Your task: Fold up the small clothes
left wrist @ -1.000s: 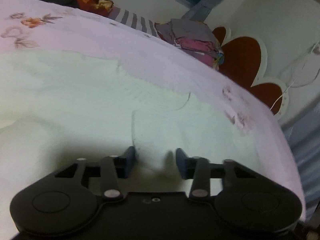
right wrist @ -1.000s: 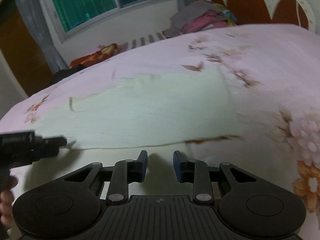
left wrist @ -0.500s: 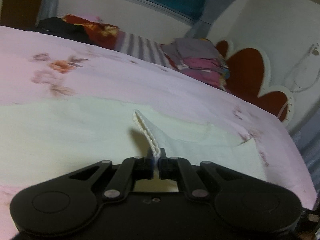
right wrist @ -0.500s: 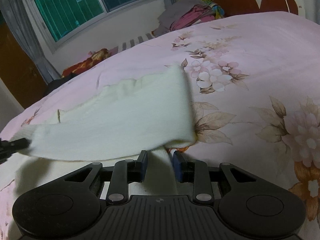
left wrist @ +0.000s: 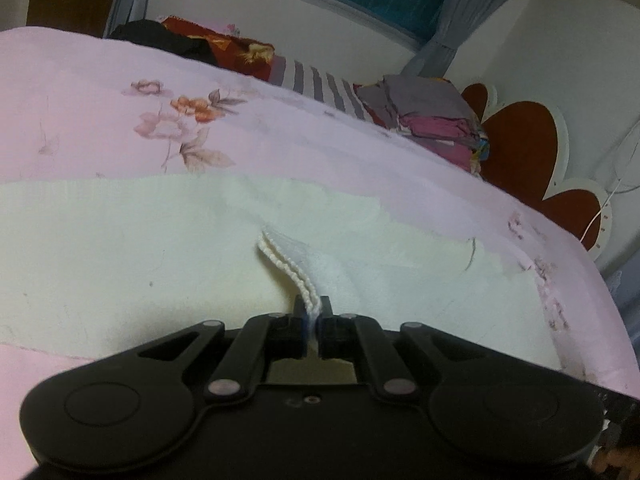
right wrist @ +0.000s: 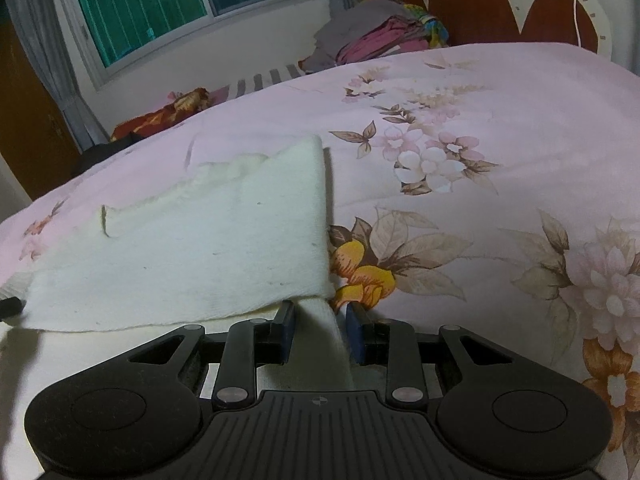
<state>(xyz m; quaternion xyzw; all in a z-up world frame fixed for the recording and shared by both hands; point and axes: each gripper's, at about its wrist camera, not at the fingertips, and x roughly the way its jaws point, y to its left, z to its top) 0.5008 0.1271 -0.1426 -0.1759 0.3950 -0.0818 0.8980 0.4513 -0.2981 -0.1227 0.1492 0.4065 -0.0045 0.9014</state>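
A cream knitted garment (left wrist: 120, 248) lies on the pink floral bedspread (left wrist: 80, 128). My left gripper (left wrist: 313, 314) is shut on its ribbed edge (left wrist: 288, 264), which rises from the cloth to the jaws. In the right wrist view the garment (right wrist: 192, 248) is folded over, its near edge lifted off the bed. My right gripper (right wrist: 321, 320) has a strip of the cloth between its fingers; the jaws stand a little apart around it. The left gripper's tip (right wrist: 10, 306) shows at the garment's left corner.
A pile of folded clothes (left wrist: 432, 120) sits at the far side by the red heart-shaped headboard (left wrist: 520, 148). Striped and red cloths (left wrist: 248, 60) lie at the far edge below the window. The bed edge drops off at the right (left wrist: 592, 320).
Both grippers closed on the garment's near edge and lifted it. The near edge has been carried away from me, folding the garment over itself.
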